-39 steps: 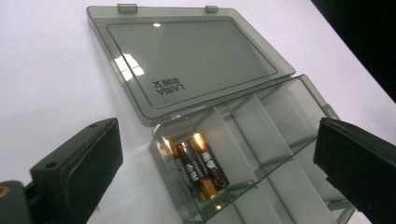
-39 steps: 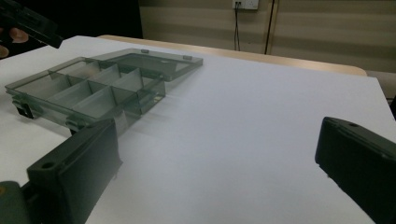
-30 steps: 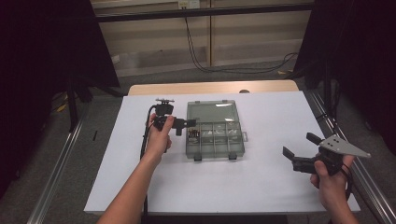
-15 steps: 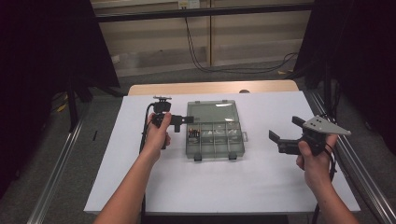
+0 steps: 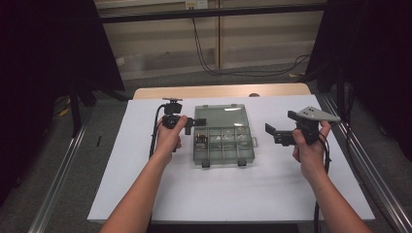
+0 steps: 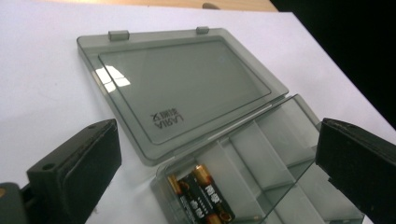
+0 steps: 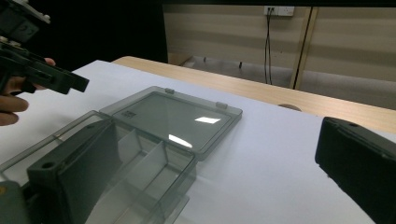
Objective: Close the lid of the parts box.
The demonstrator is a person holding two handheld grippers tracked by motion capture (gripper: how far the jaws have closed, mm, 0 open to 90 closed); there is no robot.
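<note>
On the white worktop (image 5: 145,160), the left tool (image 5: 193,122) hovers at the near-left corner of the open organiser box (image 5: 223,145), jaws spread wide and empty, with the batteries (image 6: 201,196) lying just ahead in the leftmost compartment, long axes running near to far. The lid (image 5: 219,115) lies flat on the far side of the tray. The right tool (image 5: 275,133), likewise wide open and empty, stands apart off the box's right end, so the left hand is nearer.

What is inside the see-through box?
The open box has dividers making compartments. One end compartment holds batteries, black with gold ends; at least two show, and the left gripper view's bottom edge cuts them off. The other compartments in sight look empty.
</note>
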